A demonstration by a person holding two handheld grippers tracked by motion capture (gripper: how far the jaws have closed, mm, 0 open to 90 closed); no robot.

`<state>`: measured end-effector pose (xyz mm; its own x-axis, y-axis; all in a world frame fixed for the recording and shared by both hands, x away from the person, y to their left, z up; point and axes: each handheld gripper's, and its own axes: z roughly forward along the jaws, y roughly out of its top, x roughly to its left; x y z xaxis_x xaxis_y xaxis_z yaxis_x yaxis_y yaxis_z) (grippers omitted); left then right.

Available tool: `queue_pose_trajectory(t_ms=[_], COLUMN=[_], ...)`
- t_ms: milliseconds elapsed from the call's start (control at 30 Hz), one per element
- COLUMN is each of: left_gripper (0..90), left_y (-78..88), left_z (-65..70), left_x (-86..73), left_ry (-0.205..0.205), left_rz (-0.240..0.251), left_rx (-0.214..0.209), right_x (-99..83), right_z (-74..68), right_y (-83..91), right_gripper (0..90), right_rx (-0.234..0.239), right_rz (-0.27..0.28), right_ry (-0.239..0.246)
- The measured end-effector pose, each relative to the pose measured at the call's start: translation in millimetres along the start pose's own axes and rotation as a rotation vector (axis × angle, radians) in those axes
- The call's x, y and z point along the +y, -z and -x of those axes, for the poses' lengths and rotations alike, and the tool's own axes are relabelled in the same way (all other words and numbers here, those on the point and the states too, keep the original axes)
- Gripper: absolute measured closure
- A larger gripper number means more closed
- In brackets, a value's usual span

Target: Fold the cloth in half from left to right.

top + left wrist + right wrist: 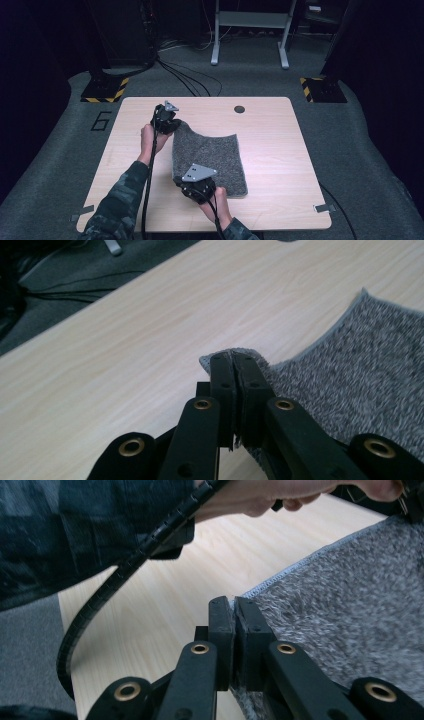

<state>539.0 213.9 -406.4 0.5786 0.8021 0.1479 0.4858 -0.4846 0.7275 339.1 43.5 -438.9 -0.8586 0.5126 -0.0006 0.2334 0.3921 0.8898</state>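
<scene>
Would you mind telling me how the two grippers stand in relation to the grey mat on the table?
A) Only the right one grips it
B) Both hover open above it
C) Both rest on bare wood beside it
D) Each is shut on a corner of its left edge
D: the left gripper and the right gripper each pinch a corner of the mat, jaws closed on the fabric.

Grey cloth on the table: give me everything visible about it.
The grey cloth is a rectangular, speckled piece of fuzzy towel-like fabric with a stitched hem. It lies on the wooden table, its left edge lifted. The left gripper pinches the far left corner, the right gripper the near left corner, both jaws shut on the fabric.
</scene>
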Motion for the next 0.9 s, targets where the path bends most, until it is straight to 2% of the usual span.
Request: queue_pose_trajectory(t_ms=[100,200,333,500,900], left_gripper=[87.6,87.6,87.6,87.5,87.5], left_y=[6.4,5.7,-1.4,-18.0,-40.1], left_z=[-0.7,3.5,10.6,21.5,46.5], left_x=[9.1,15.9,20.0,24.9,36.7], left_ry=[-0.008,-0.032,-0.046,-0.053,-0.080], left_rz=[-0.010,-0.034,-0.043,-0.054,-0.045], left_rx=[0.007,0.005,-0.001,-0.021,-0.062], right_x=[8.9,8.4,1.7,-12.1,-30.1], right_z=[-1.8,-2.0,-0.1,8.0,22.3], right_y=[1.5,2.7,4.1,12.7,32.1], right_gripper=[86.8,86.8,86.7,86.6,86.5], right_rx=[-0.002,-0.002,-0.009,-0.029,-0.075], right_rz=[0.029,0.030,0.017,-0.003,-0.020], right_ry=[0.009,-0.003,-0.012,-0.045,-0.085])
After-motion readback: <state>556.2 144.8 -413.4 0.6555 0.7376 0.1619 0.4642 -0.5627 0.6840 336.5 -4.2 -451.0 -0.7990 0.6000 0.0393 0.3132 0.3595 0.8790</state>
